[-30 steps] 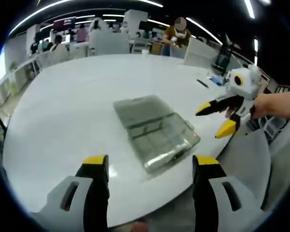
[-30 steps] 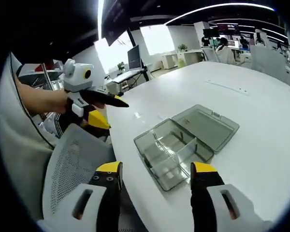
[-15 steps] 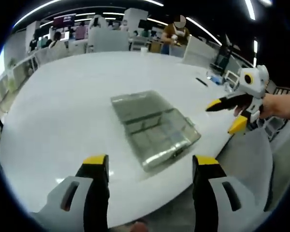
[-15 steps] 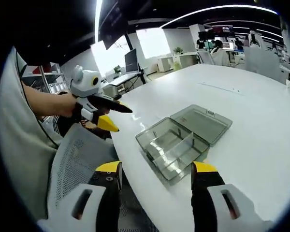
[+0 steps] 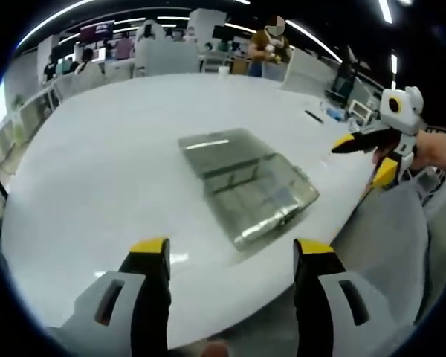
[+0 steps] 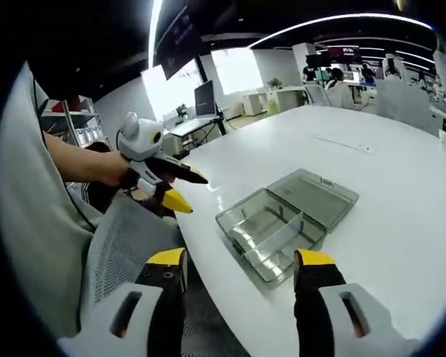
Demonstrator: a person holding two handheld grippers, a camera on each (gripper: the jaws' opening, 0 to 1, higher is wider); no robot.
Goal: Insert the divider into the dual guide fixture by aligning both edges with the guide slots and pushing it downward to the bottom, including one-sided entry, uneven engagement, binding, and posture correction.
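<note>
Clear box (image 6: pixel 282 227) lies open near the table (image 5: pixel 97 163) edge, long axis running away from the person; right gripper (image 6: pixel 239 269), jaws wide and empty, hangs nearer than equally wide-open left gripper (image 5: pixel 224 254).

We see broad bare worktop (image 5: pixel 97 163) on every side of the open clear box (image 5: pixel 249 190), so a gripper could come at it from any direction. Above the box nothing hangs in the way. Both grippers are held off the near edge with jaws apart: the left gripper (image 6: pixel 180 190) to one side, the right gripper (image 5: pixel 364 156) to the other (each well clear of the box). A mesh chair (image 6: pixel 126 253) stands against the worktop edge below them, crowding the low approach there.
</note>
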